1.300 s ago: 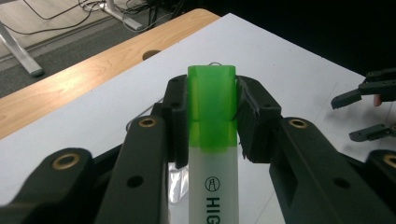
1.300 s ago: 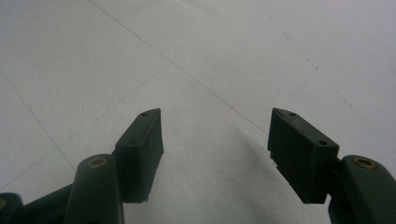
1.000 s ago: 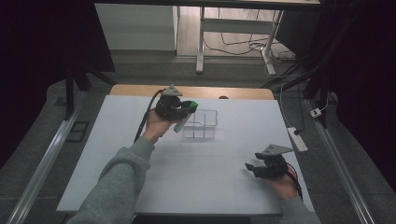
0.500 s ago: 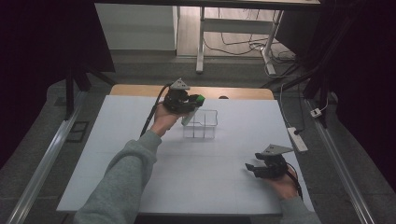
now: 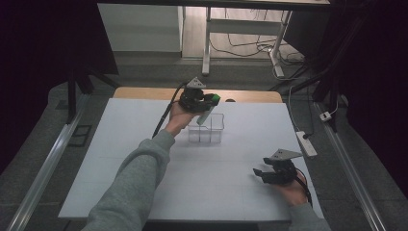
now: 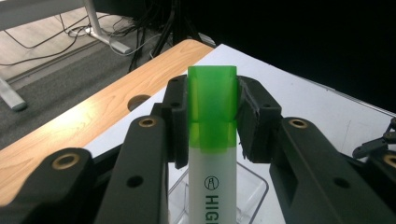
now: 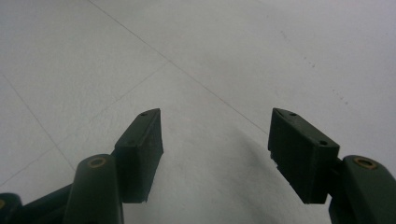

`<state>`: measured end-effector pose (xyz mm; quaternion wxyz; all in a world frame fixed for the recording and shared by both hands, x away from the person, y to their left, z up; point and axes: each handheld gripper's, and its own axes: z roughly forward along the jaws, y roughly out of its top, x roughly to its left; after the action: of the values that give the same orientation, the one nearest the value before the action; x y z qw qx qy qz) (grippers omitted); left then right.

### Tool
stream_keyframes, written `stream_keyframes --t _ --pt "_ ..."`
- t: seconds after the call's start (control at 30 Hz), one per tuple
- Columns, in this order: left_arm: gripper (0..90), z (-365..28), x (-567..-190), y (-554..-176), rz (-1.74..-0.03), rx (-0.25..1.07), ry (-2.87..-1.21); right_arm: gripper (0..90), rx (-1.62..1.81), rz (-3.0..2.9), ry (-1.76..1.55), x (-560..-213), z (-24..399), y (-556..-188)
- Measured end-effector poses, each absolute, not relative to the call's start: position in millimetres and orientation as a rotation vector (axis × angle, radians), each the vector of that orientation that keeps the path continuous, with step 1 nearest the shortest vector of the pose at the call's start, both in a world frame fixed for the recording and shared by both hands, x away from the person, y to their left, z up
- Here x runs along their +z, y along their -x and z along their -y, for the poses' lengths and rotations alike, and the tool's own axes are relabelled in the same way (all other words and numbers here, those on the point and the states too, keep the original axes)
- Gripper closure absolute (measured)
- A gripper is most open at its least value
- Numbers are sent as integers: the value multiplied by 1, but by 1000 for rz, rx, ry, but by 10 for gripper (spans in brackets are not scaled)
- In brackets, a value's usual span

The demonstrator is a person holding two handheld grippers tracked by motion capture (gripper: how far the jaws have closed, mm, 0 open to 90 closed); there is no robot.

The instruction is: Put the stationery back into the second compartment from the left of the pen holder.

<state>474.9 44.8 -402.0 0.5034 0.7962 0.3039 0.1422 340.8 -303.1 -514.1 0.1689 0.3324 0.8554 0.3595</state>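
**Above the clear box: left gripper clamped on a green highlighter**

Between the pads of the left gripper (image 6: 212, 116) sits a highlighter (image 6: 211, 140), gripped at its translucent green cap, with the white barrel running down toward the camera. Both pads press flat on the cap's sides, so the gripper is closed on the pen. Black print runs along the barrel: a small round logo with a letter inside, then the letters "HIG", the rest cut off by the picture's lower edge.

Just below and in front of that gripper stands a clear plastic box (image 5: 207, 129) on the white worktop (image 5: 144, 168). Seen from the high view, the left gripper (image 5: 204, 102) hovers over the box's far left corner, the highlighter (image 5: 208, 111) slanting down from it so that its lower end reaches the box's rim. Thin walls seem to split the box into compartments; whether anything lies inside them cannot be told.

Well apart from it, near the person's side of the worktop, the right gripper (image 5: 262, 174) rests low in the other hand. Its own camera shows the right gripper (image 7: 215, 149) with jaws spread wide, nothing between them, bare white surface beneath.
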Motion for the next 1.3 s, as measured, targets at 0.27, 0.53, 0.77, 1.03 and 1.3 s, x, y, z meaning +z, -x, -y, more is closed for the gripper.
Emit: stream_keyframes --t 0.27,0.53,0.77,1.03,1.3 --pt "664 -38 -401 -479 -729 349 -1917 351 1024 -2433 -945 -514 303 -341" --pt "663 -38 -408 -487 -756 361 -1914 351 1022 -2437 -946 -516 303 -342" --pt "449 -41 -410 -485 -779 415 -1987 351 1025 -2437 -948 -516 304 -341" --pt "370 -49 -408 -470 -757 404 -2034 343 1023 -2430 -941 -514 303 -341" --pt "389 -64 -410 -453 -730 381 -2043 342 1048 -2427 -942 -514 304 -341"
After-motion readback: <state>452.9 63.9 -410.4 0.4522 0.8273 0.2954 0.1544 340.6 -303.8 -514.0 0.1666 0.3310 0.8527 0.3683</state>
